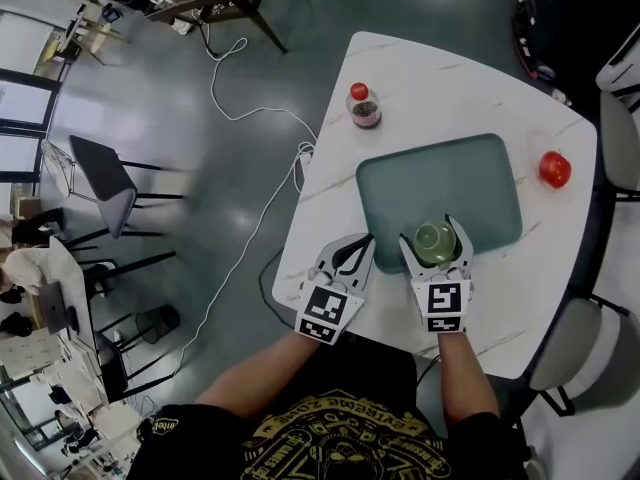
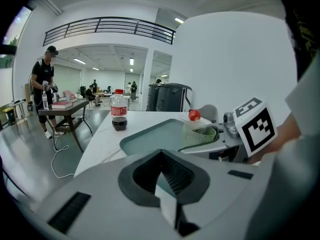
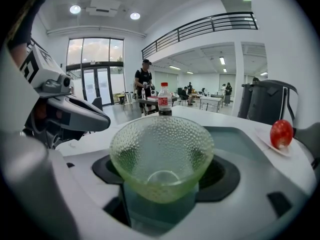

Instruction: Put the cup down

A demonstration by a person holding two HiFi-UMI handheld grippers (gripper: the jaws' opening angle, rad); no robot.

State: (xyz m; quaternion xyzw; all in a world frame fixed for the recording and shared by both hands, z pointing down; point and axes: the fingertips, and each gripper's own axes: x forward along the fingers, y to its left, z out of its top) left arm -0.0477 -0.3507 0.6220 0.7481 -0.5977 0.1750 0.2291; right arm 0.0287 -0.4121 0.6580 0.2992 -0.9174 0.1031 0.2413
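Observation:
A green dimpled glass cup (image 1: 435,238) (image 3: 161,154) stands upright between the jaws of my right gripper (image 1: 433,238) (image 3: 162,186), which is shut on it. The cup is over the near edge of the grey-green tray (image 1: 440,173) (image 3: 240,139); I cannot tell whether it touches the tray. My left gripper (image 1: 358,248) (image 2: 165,184) is just left of the tray's near corner, over the white table (image 1: 400,68), shut with nothing in it. In the left gripper view the cup (image 2: 200,133) shows at the right, inside the right gripper (image 2: 225,139).
A cola bottle with a red cap (image 1: 364,106) (image 2: 119,113) (image 3: 164,100) stands beyond the tray's far left corner. A red round fruit (image 1: 555,169) (image 3: 281,133) lies right of the tray. Chairs (image 1: 620,138) stand at the table's right side. A white cable (image 1: 240,98) runs across the floor on the left.

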